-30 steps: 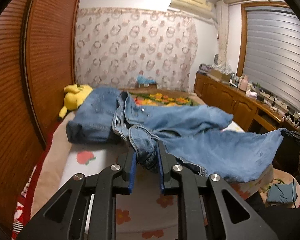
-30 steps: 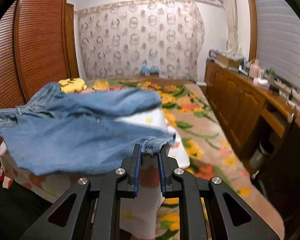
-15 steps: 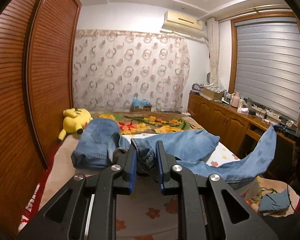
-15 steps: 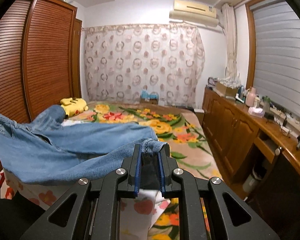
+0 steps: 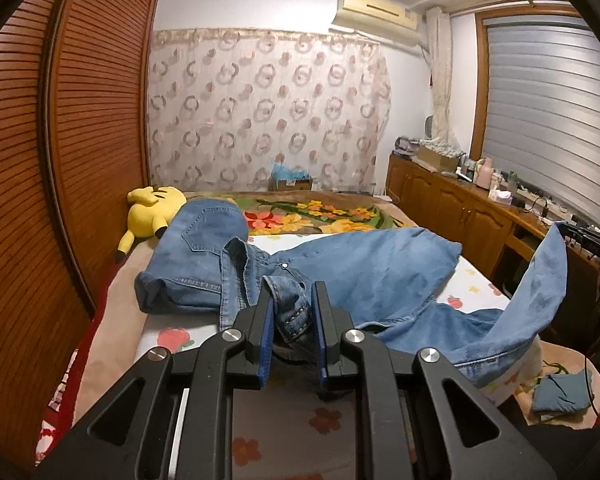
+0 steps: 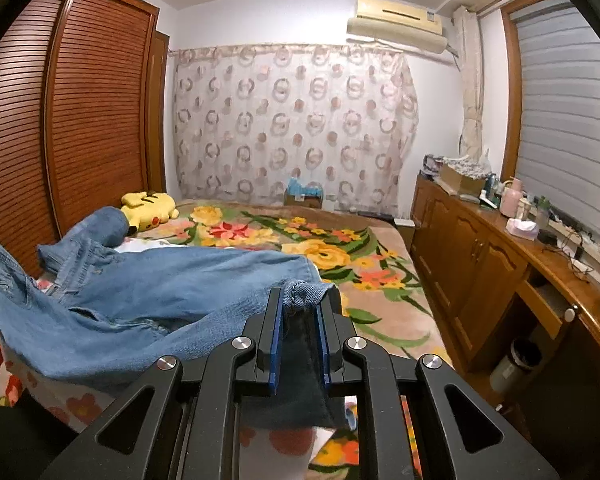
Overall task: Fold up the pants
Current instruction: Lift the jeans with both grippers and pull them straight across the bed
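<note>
The pair of faded blue denim pants (image 5: 364, 268) lies sprawled across the bed with the flowered cover (image 6: 380, 264), and by the look of it the folding has barely begun: the seat and 1 leg are bunched toward the wardrobe side, the other leg runs loose across the mattress, and no flat, squared fold shows anywhere. The left hand-held gripper (image 5: 291, 320) is closed down to a narrow gap on a thick wad of waistband and stitched seam, with the cloth filling the space between its blue pads. The right hand-held gripper (image 6: 300, 320) is likewise nearly closed, pinching the hem end of a leg, which loops over the fingertips and hangs dark between them. What is left, I judge, is nearly everything: spreading the pants flat, laying 1 leg on the other, then doubling them over. For room, the far half of the bed is open save for the yellow plush toy (image 5: 154, 208) near the brown louvred wardrobe doors (image 5: 96, 132), which close off the left side. On the right, the mattress edge drops to a narrow aisle along the brown wooden cabinet run (image 6: 496, 280), whose top is crowded with small items, and a small folded blue cloth (image 5: 562, 394) lies low beyond the near corner.
</note>
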Demonstrator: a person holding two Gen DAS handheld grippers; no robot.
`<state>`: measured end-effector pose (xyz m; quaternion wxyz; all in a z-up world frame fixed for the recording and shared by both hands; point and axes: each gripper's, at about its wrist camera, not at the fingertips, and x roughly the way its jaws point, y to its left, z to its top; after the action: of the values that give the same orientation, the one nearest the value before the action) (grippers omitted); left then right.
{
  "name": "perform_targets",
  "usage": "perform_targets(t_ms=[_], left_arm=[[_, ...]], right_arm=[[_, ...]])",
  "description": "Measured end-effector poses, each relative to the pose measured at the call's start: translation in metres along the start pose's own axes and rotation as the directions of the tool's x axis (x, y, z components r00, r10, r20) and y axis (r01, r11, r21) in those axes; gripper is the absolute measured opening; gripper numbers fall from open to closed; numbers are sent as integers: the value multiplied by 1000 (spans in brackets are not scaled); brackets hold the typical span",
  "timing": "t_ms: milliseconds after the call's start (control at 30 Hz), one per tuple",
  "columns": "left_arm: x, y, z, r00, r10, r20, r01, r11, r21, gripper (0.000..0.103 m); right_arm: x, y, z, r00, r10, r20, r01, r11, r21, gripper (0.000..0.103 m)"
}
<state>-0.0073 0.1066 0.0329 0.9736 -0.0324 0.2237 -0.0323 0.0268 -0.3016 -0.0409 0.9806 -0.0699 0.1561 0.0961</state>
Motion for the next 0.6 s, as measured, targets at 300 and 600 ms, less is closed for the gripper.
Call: perform_targets(t_ms=[300,600], left_arm=[[54,4,24,999,36,-20,-35,999,36,18],[92,16,47,998,45,-47,-45,999,4,18]], right_arm=[[67,-11,31,999,-19,-28,19,1000,-12,15],[94,-6,50,1000,-13,-27,13,1000,4,15]])
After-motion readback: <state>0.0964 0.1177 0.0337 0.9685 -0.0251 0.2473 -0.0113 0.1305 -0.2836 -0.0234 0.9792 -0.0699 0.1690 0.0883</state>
